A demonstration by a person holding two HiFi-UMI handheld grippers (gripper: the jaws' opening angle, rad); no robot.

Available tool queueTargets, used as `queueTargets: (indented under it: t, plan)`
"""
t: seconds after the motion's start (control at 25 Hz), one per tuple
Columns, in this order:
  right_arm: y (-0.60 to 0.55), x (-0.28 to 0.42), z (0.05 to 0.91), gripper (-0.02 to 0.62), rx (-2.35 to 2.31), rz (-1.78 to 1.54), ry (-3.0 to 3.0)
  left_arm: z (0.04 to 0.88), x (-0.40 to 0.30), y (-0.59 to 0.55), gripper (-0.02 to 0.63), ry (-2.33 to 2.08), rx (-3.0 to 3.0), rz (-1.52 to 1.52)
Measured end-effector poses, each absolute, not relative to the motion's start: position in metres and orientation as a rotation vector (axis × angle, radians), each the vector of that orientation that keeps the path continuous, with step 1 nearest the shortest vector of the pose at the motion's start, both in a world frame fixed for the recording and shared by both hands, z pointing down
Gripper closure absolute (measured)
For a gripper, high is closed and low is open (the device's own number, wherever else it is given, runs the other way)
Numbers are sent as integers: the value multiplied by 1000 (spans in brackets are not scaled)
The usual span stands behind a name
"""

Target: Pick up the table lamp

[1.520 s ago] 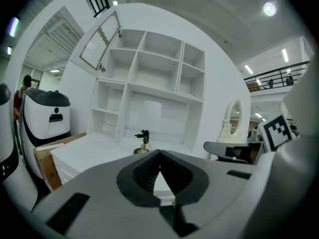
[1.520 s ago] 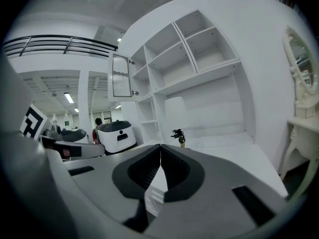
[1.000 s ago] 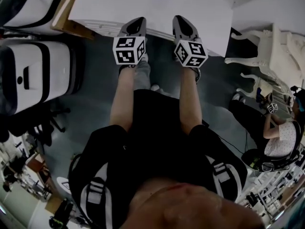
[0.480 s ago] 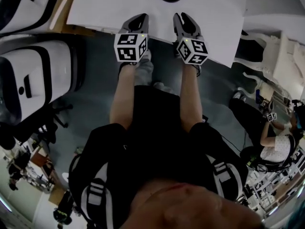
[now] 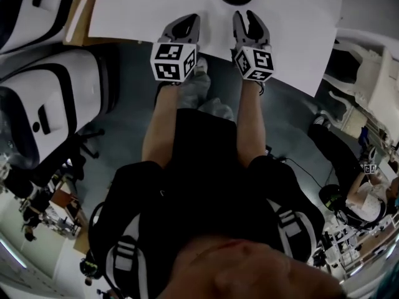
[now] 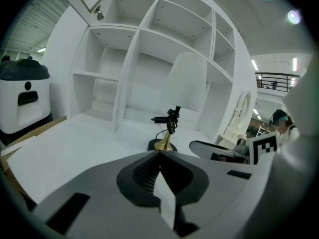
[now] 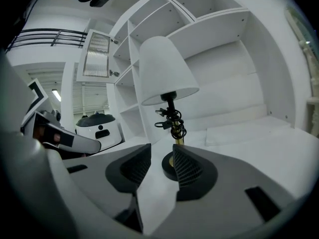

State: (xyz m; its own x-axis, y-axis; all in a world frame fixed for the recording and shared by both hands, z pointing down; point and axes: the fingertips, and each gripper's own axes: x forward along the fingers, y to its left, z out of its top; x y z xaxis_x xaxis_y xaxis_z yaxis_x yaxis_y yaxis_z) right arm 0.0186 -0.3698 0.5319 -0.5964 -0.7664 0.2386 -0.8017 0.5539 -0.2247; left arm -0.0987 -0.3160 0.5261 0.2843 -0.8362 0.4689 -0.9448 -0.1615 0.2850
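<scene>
Left tool (image 6: 159, 153) near table lamp (image 6: 184, 83)

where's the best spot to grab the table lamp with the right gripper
Take the table lamp by its slim brass stem, between the black base and the coiled cord, coming level from the front. The shade looks too wide; the right gripper, jaws opening and empty, faces it.

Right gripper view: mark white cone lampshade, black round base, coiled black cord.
White cone lampshade (image 7: 164, 71): right gripper view, centre.
Black round base (image 7: 167, 169): right gripper view, rim.
Coiled black cord (image 7: 174, 123): right gripper view, loops.
</scene>
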Motion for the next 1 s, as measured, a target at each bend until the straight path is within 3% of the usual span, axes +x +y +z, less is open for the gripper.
queueTargets:
  t: [0.4,0.68,1.0]
  plan:
    - [-424,4,562,457,1360,393,-2618,543,-110,-334,595,-1530,2065,324]
    - [-454,1,577,401,1465,346,-2553,551,-129,-336,595,-1523,2057,372]
    - [-472,-7,574,402,1509,266,-2581,558,-136,-341,595,-1511,2067,419]
